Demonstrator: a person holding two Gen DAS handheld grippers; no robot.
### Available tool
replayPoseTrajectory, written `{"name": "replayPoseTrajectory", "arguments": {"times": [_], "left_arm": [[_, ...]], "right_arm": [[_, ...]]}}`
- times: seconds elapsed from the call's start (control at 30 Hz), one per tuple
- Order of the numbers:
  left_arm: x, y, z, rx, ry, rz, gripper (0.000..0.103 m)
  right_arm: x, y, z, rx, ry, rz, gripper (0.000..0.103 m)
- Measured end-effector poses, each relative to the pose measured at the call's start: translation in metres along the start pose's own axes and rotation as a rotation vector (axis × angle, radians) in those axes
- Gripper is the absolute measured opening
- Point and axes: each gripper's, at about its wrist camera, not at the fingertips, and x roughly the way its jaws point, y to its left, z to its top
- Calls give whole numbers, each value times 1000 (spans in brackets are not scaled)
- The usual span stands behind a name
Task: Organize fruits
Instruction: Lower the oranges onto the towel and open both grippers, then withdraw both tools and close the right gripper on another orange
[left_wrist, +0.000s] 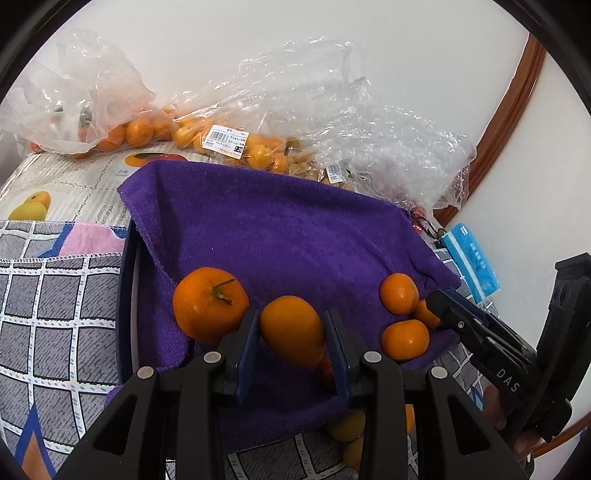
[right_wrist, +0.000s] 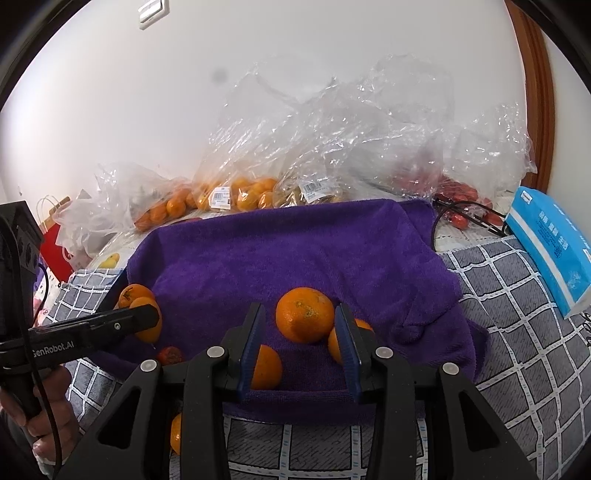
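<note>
An orange (left_wrist: 291, 330) sits gripped between the jaws of the left gripper (left_wrist: 291, 339) above the purple towel (left_wrist: 280, 229), with a stemmed orange (left_wrist: 210, 304) touching at its 9 o'clock and three mandarins (left_wrist: 404, 339) toward 3 o'clock. The right gripper (right_wrist: 301, 343) has its jaws released around another orange (right_wrist: 304, 314) that rests on the towel. The towel lies on a grey checked cloth (right_wrist: 517, 350) over the bench, with bags of fruit (right_wrist: 240, 192) at 12 o'clock against a white wall (right_wrist: 295, 55), a blue pack (right_wrist: 546, 251) and wooden trim (right_wrist: 535, 92) at 2 o'clock.
</note>
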Motion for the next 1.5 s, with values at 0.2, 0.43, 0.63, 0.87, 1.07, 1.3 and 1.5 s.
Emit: {"name": "replayPoseTrajectory", "arguments": {"times": [0.2, 0.43, 0.63, 0.87, 1.07, 1.3, 1.5], "left_arm": [[-4, 0, 0, -2, -17, -8, 37], [-10, 0, 1, -4, -41, -32, 45], [-10, -3, 0, 13, -47, -25, 47], [-20, -6, 1, 44, -87, 10, 48], [-47, 2, 12, 17, -141, 62, 48], [-83, 21, -9, -5, -110, 115, 49], [-91, 36, -51, -27, -50, 162, 49]], "right_arm": [[-6, -1, 2, 7, -37, -18, 50], [-9, -2, 3, 18, -54, -32, 52], [-10, -3, 3, 20, -58, -58, 52], [-13, 2, 5, 9, -46, -39, 52], [-22, 15, 8, -25, -48, 8, 52], [-42, 42, -10, -74, 20, 49, 52], [-37, 49, -40, -55, 116, 103, 47]]}}
